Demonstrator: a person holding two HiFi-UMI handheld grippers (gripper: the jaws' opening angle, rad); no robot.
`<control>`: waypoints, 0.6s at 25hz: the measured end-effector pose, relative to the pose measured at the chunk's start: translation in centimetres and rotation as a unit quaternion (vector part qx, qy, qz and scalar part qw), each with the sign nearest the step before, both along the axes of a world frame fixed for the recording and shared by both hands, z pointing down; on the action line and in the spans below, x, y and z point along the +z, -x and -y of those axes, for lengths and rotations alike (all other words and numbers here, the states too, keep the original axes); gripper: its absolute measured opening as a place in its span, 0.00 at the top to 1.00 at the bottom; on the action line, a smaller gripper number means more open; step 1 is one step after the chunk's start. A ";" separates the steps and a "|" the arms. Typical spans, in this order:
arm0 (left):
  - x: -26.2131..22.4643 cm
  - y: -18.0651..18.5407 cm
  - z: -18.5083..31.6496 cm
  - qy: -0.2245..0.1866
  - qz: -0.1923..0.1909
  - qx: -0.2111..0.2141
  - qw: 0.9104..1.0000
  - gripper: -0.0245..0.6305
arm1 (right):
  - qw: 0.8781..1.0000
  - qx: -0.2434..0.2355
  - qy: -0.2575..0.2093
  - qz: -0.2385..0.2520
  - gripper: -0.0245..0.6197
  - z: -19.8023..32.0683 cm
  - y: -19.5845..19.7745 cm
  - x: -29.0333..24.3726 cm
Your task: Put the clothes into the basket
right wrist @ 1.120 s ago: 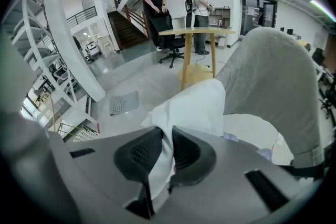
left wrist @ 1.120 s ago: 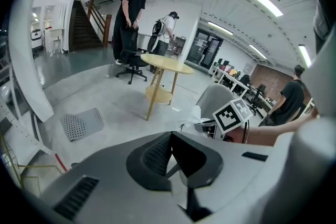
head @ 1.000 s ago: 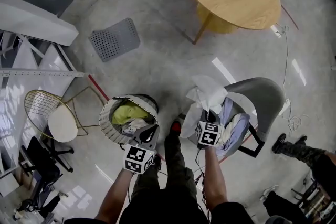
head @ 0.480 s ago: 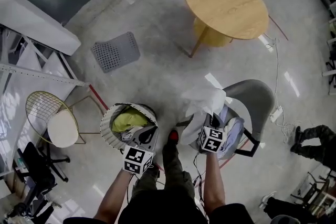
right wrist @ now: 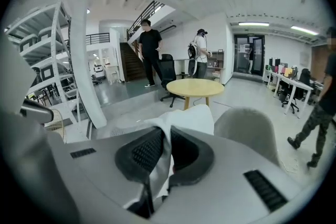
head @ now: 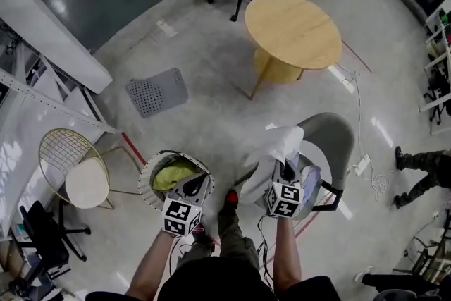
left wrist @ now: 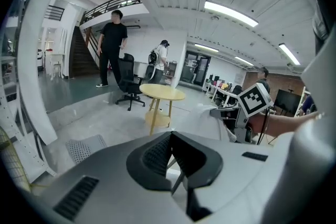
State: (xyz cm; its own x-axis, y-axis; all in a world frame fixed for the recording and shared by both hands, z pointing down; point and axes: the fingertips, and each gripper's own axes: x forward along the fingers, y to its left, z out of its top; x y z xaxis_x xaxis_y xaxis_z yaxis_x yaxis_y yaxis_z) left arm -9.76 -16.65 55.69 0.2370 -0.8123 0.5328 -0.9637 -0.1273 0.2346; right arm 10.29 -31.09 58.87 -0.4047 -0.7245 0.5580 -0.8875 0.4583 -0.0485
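Note:
My right gripper (head: 284, 167) is shut on a white garment (head: 282, 142), which hangs lifted above the grey chair (head: 340, 130). In the right gripper view the white cloth (right wrist: 185, 118) is pinched between the jaws of that gripper (right wrist: 167, 131). More clothes, bluish and white (head: 311, 183), lie on the chair seat. The round basket (head: 146, 173) stands on the floor to the left and holds a yellow-green garment (head: 169, 171). My left gripper (head: 199, 180) hovers over the basket's near right rim. Its jaws (left wrist: 171, 135) are shut with nothing between them.
A round wooden table (head: 292, 30) stands beyond the chair. A wire chair with a white seat (head: 77, 176) and a white stair frame stand at the left. A grey perforated mat (head: 156, 90) lies on the floor. A person's legs (head: 423, 166) show at the right.
Both grippers have risen. The right one has lifted the white garment higher off the chair. The left one stays shut by the basket.

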 end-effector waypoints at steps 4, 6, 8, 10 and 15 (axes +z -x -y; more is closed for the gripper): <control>-1.9 0.3 -2.5 -0.017 0.002 -0.013 1.000 0.95 | 0.999 -0.023 -0.029 0.012 0.89 -2.8 0.8 -4.1; -2.4 0.6 -4.0 -0.023 0.006 -0.020 1.000 0.95 | 0.998 -0.042 -0.041 0.020 0.89 -4.5 1.6 -5.6; -2.7 1.1 -5.5 -0.027 0.012 -0.029 0.999 0.95 | 0.996 -0.065 -0.050 0.028 0.89 -6.3 2.7 -6.7; -3.0 1.9 -6.8 -0.029 0.017 -0.042 0.999 0.95 | 0.994 -0.090 -0.054 0.034 0.89 -7.9 4.1 -7.5; -3.6 4.8 -10.2 -0.032 0.022 -0.087 0.995 0.95 | 0.986 -0.152 -0.053 0.046 0.89 -11.8 8.4 -8.6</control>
State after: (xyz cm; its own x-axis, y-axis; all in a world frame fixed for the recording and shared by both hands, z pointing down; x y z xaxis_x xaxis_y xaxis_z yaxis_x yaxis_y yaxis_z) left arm -14.61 -6.45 52.04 0.0669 -0.8720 0.4849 -0.9818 0.0290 0.1876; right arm 1.90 -19.33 50.31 -0.6574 -0.6148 0.4357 -0.7028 0.7089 -0.0602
